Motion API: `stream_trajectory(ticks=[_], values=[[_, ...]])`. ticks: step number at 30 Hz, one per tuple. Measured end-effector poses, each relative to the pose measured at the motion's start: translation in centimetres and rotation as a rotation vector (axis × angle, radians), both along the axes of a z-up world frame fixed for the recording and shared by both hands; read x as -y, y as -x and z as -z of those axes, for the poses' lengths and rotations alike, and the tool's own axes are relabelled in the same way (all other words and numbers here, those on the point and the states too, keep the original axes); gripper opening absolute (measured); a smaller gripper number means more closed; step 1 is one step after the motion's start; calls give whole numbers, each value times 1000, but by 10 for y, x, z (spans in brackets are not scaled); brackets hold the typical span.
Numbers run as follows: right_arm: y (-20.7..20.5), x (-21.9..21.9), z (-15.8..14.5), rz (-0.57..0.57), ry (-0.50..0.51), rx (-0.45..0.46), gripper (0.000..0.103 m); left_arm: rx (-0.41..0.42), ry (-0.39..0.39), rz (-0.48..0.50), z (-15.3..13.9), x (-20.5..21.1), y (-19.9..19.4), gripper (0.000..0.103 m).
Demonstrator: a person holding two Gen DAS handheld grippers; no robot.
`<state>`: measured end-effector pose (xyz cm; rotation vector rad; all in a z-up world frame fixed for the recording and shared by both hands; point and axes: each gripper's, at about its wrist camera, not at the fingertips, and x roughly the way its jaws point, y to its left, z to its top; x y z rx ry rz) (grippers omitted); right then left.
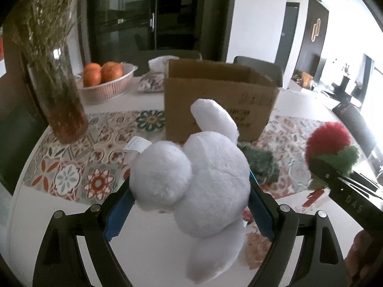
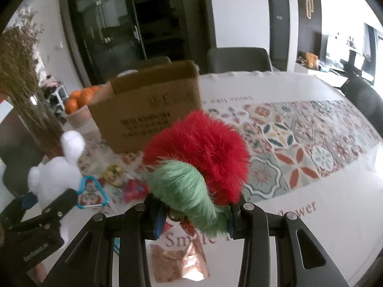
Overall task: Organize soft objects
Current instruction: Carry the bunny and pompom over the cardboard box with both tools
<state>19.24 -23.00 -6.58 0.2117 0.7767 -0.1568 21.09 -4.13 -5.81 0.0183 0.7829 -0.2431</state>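
My left gripper [image 1: 189, 196] is shut on a white plush bunny [image 1: 203, 179] and holds it above the table, in front of an open cardboard box [image 1: 215, 100]. The bunny also shows in the right wrist view [image 2: 55, 172]. My right gripper [image 2: 195, 211] is shut on a fluffy red and green plush strawberry [image 2: 198, 155], held above the table to the right of the box [image 2: 148, 110]. The strawberry shows at the right of the left wrist view [image 1: 330, 148]. A dark green soft thing [image 1: 261, 162] lies on the table by the box.
A glass vase of dried flowers [image 1: 57, 91] stands at the left. A bowl of oranges [image 1: 105, 81] and a patterned pouch [image 1: 153, 81] sit behind. A blue heart-shaped carabiner [image 2: 92, 193] and small trinkets [image 2: 115, 172] lie on the patterned table runner [image 2: 299, 148]. Chairs stand behind the table.
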Motion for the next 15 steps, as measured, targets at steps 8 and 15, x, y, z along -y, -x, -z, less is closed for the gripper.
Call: stream_trajectory(ticks=[8,15], values=[[-18,6,-30,-61,-41,57,39,89,-24,39,-33,9,-12,89],[-42,6,-57,-117,-56,96,39,113,-2,55,-57,11,-37,89]])
